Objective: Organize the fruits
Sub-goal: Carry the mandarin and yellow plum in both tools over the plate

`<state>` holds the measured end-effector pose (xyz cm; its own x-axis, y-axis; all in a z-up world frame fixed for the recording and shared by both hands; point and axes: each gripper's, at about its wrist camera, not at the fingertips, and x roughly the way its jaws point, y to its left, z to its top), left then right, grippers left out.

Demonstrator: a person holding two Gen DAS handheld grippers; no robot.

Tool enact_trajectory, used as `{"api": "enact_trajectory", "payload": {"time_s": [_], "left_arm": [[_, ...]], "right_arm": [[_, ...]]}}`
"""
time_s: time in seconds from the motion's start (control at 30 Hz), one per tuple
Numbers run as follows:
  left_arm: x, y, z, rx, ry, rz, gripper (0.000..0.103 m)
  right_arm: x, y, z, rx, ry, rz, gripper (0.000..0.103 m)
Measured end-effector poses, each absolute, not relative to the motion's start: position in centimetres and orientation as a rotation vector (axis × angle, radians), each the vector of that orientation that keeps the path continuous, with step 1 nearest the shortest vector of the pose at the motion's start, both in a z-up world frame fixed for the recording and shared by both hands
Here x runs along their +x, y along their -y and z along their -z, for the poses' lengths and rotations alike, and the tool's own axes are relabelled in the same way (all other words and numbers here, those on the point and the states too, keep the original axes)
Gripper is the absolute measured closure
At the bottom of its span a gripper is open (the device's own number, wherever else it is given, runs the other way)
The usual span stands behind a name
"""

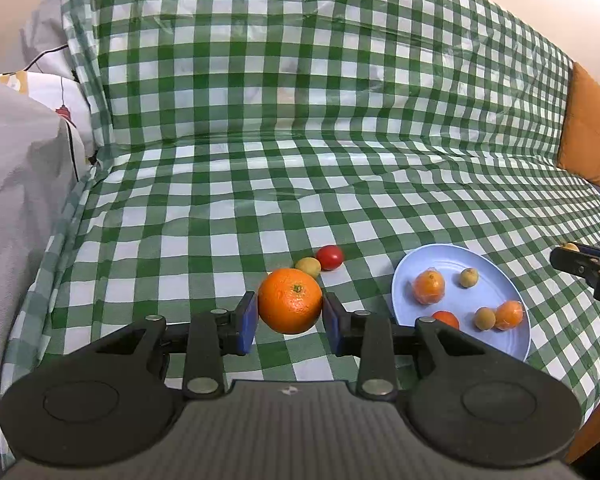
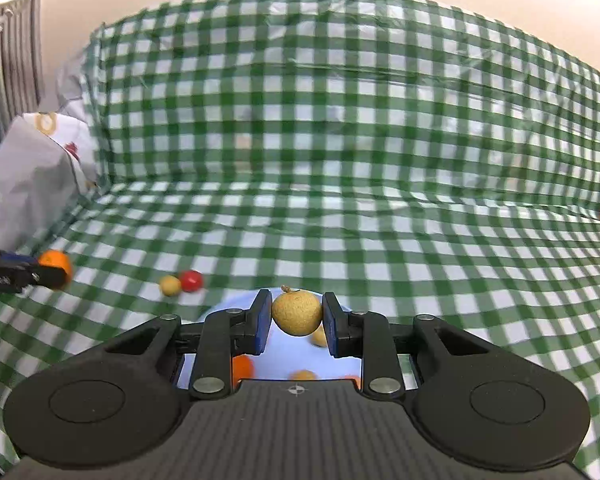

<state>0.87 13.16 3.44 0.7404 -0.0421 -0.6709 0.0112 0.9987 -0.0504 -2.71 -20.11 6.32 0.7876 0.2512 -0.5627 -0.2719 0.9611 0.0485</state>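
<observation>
We clamp the firm, round, roll-prone orange across its middle in the left gripper, while the right gripper pinches the light, thin-shelled longan gently.

A green-checked cloth carries a blue plate, a tomato and a yellowish fruit.

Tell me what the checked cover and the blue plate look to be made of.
Checked cover: probably thin plastic sheeting, given its glossy highlights and crinkly folds. Blue plate: likely plastic or melamine, with a smooth, matte, uniform pale blue surface; ceramic can't be ruled out.
</observation>
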Motion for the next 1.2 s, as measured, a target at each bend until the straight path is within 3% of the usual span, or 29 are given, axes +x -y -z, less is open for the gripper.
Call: {"api": "enact_trajectory", "payload": {"time_s": [1.2], "left_arm": [[2.3, -10.9, -2.4, -0.056, -0.734, 0.084, 0.064]], "right_arm": [[-1.8, 21.5, -5.9, -0.045, -0.639, -0.228, 0.075]]}}
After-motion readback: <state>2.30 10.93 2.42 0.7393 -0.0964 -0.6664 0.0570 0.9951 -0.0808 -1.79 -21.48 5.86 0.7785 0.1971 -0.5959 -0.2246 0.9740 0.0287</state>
